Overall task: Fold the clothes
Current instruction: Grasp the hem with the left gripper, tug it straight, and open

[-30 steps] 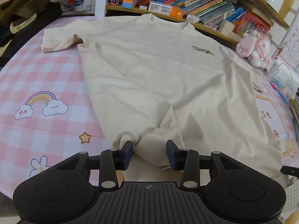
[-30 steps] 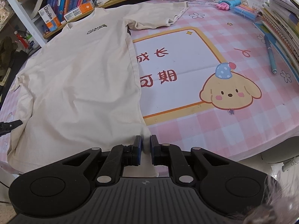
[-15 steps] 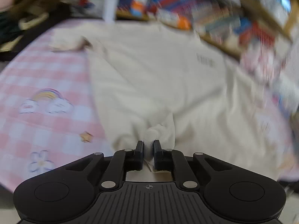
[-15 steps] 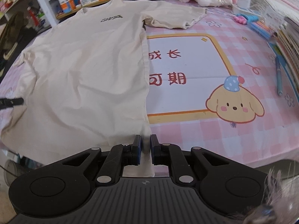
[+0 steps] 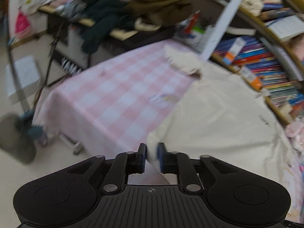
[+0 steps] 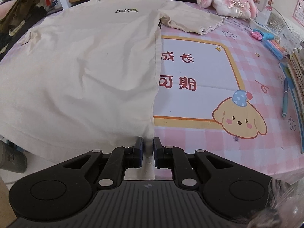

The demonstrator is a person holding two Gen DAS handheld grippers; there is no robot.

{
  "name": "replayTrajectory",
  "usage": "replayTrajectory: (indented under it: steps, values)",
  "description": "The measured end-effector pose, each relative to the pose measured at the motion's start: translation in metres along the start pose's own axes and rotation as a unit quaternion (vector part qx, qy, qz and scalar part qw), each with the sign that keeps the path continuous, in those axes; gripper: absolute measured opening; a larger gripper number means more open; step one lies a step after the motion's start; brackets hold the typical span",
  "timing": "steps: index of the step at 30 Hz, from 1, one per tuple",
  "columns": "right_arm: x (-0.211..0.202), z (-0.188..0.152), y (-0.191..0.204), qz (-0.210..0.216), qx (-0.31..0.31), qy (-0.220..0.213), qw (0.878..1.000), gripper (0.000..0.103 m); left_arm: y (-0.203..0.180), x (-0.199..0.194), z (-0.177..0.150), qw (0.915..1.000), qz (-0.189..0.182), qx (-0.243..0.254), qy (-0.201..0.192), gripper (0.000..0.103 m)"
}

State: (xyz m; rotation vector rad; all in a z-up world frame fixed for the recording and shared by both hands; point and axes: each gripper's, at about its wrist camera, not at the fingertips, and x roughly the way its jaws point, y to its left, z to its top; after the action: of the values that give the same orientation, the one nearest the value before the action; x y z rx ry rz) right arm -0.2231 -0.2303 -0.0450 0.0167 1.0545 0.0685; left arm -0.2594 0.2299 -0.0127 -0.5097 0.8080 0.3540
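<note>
Shirt (image 6: 85, 72) lies face up, spread flat on table (image 6: 209, 146), long axis running from hem at near edge to collar at far edge by bookshelf (image 5: 266, 70).

Right gripper (image 6: 147, 146) clenched on hem corner, side toward puppy print (image 6: 240, 121).

Left gripper (image 5: 152, 152) clenched on opposite hem corner; view blurred.

Both tongs at near end of shirt, one per corner; collar lies straight ahead of both, so neither arm nearer. Hem-to-collar fold looks likely.
</note>
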Motion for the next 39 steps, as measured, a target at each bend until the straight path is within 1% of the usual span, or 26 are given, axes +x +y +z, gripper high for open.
replayTrajectory:
  steps: [3, 5, 6, 8, 10, 12, 13, 14, 17, 21, 26, 31, 35, 39]
  values:
    - [0.000, 0.001, 0.001, -0.002, -0.001, 0.001, 1.000, 0.012, 0.005, 0.006, -0.007, 0.9997, 0.021, -0.011, 0.009, 0.019]
    - [0.000, 0.001, 0.002, -0.004, -0.001, 0.002, 1.000, 0.012, 0.005, 0.006, -0.009, 0.9997, 0.018, -0.017, 0.005, 0.030]
    - [0.000, 0.001, 0.003, -0.005, -0.002, 0.003, 1.000, 0.012, 0.004, 0.005, -0.009, 0.9997, 0.018, -0.019, 0.002, 0.033]
    - [0.001, 0.002, 0.004, -0.006, -0.002, 0.004, 1.000, 0.012, 0.004, 0.002, -0.007, 0.9995, 0.020, -0.021, -0.009, 0.046]
    - [0.001, 0.002, 0.004, -0.007, -0.002, 0.004, 1.000, 0.012, 0.003, -0.002, -0.004, 0.9993, 0.020, -0.023, -0.022, 0.051]
    - [0.001, 0.001, 0.004, -0.007, 0.000, 0.002, 1.000, 0.012, 0.002, -0.005, -0.002, 0.9988, 0.017, -0.025, -0.038, 0.061]
    - [0.001, 0.001, 0.004, -0.008, 0.002, 0.001, 1.000, 0.012, 0.001, -0.006, -0.001, 0.9986, 0.016, -0.025, -0.045, 0.068]
    - [0.001, 0.000, 0.005, -0.008, 0.002, 0.000, 1.000, 0.012, 0.000, -0.005, -0.001, 0.9984, 0.014, -0.024, -0.050, 0.071]
    - [0.001, -0.002, 0.007, -0.012, -0.003, -0.004, 1.000, 0.012, -0.006, -0.001, -0.002, 0.9988, 0.004, -0.012, -0.047, 0.073]
    - [0.000, -0.003, 0.011, -0.022, -0.012, -0.011, 1.000, 0.012, -0.018, 0.005, -0.005, 0.9991, -0.008, 0.020, -0.036, 0.076]
    - [0.000, -0.004, 0.011, -0.026, -0.002, -0.015, 1.000, 0.012, -0.031, 0.010, -0.007, 0.9978, -0.018, 0.056, -0.029, 0.078]
    - [-0.001, -0.004, 0.009, -0.026, 0.018, -0.015, 0.999, 0.012, -0.031, 0.014, -0.006, 0.9975, -0.017, 0.065, -0.022, 0.078]
    - [-0.001, -0.004, 0.009, -0.029, 0.027, -0.015, 0.999, 0.012, -0.035, 0.015, -0.007, 0.9948, -0.014, 0.099, -0.022, 0.078]
    - [-0.001, -0.004, 0.012, -0.037, 0.031, -0.016, 0.999, 0.012, -0.040, 0.016, -0.009, 0.9911, -0.028, 0.129, -0.021, 0.078]
